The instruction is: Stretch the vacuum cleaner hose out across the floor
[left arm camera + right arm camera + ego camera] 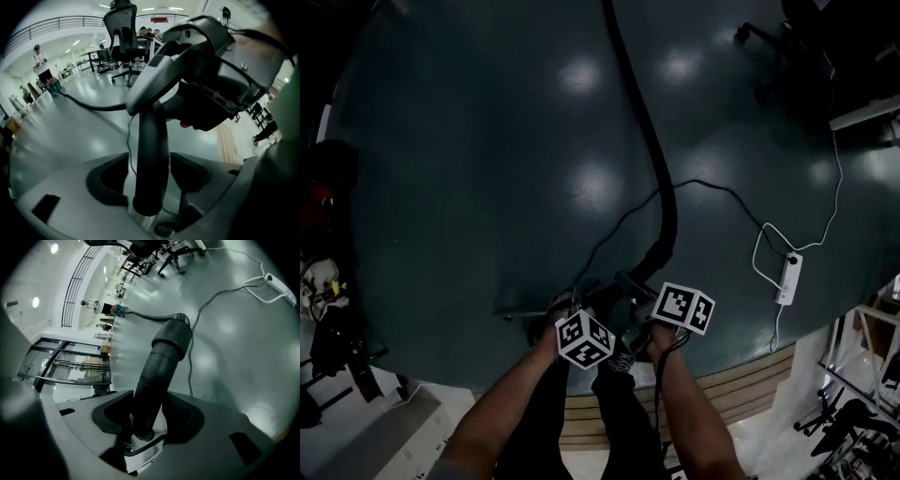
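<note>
Hose [649,141] lies on the floor [487,141]. Its long axis runs away from the person, from the tools to the top edge of the head view. Near the tools it bends sideways and its end points back toward the person. In the right gripper view the ribbed part trails off to a small coloured thing far away, too small to tell what.

The floor is dark, glossy and shows lamp reflections. A thin black cable [712,187] crosses it beside the hose bend. A white power strip [787,278] with a white cord lies well apart, to the right. A chair [769,42] stands at top right and a wood-plank strip [741,384] runs by the person's feet. It is a big open hall, with a railing [47,23] high up and people far off, blurred.

Both forearms reach forward and down, left forearm [502,403] and right forearm [694,412]. The tools sit side by side, close together, marker cubes up.

Left tool [150,180]: jaws are partly apart with the hose's dark end tube upright between them. A sliver of floor shows on one side, so they are not clamped.

Right tool [147,418]: jaws are closed onto the hose's thick smooth cuff, which slants up and away from them.
</note>
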Motion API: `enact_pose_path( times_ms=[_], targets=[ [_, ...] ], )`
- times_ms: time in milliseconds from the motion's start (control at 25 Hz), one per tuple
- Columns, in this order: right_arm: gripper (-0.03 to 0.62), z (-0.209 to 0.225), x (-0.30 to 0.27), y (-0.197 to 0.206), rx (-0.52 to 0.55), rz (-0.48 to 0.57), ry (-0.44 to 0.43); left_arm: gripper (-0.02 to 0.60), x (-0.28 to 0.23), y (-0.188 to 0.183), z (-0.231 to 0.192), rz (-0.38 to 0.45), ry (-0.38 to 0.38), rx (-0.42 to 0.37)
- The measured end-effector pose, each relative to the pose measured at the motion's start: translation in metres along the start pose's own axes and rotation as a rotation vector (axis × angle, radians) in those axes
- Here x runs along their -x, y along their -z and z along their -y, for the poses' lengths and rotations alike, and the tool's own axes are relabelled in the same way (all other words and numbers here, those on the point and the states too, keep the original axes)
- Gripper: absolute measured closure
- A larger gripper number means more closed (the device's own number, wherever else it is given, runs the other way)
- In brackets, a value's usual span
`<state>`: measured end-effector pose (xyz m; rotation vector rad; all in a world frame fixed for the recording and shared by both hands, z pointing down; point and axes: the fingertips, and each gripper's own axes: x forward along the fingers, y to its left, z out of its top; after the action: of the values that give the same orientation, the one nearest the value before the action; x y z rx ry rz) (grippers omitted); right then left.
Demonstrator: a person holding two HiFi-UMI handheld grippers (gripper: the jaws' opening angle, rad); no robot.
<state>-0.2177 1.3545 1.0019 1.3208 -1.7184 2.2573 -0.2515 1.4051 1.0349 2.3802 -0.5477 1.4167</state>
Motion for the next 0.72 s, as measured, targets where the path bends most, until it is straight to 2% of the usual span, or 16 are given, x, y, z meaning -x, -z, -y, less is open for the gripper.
enact_pose_path(
  times_ms=[40, 80, 200, 320, 560, 720],
  targets=[
    [0.396, 0.012, 0.0, 0.0, -0.008, -0.003, -0.004, 0.264, -0.005, 0.005, 0.004, 0.012, 0.011, 0.039],
    [0.395, 0.023, -0.001, 0.0, -0.015, -0.006, -0.009, 0.253, -0.008, 0.013, 0.008, 0.016, 0.026, 0.074],
    [0.395, 0.057, -0.004, -0.005, -0.041, 0.011, -0.012, 0.25, -0.009, 0.037, 0.017, 0.014, 0.058, 0.122],
    [0.395, 0.096, -0.009, -0.012, -0.055, 0.05, 0.037, 0.25, -0.005, 0.051, 0.027, 0.054, 0.085, 0.169],
    [0.393, 0.173, -0.026, -0.012, -0.009, 0.092, 0.204, 0.25, -0.019, 0.063, 0.054, 0.11, 0.147, 0.202],
    [0.39, 0.236, -0.035, -0.011, 0.077, 0.113, 0.382, 0.251, -0.044, 0.068, 0.064, 0.122, 0.191, 0.176]
  ],
)
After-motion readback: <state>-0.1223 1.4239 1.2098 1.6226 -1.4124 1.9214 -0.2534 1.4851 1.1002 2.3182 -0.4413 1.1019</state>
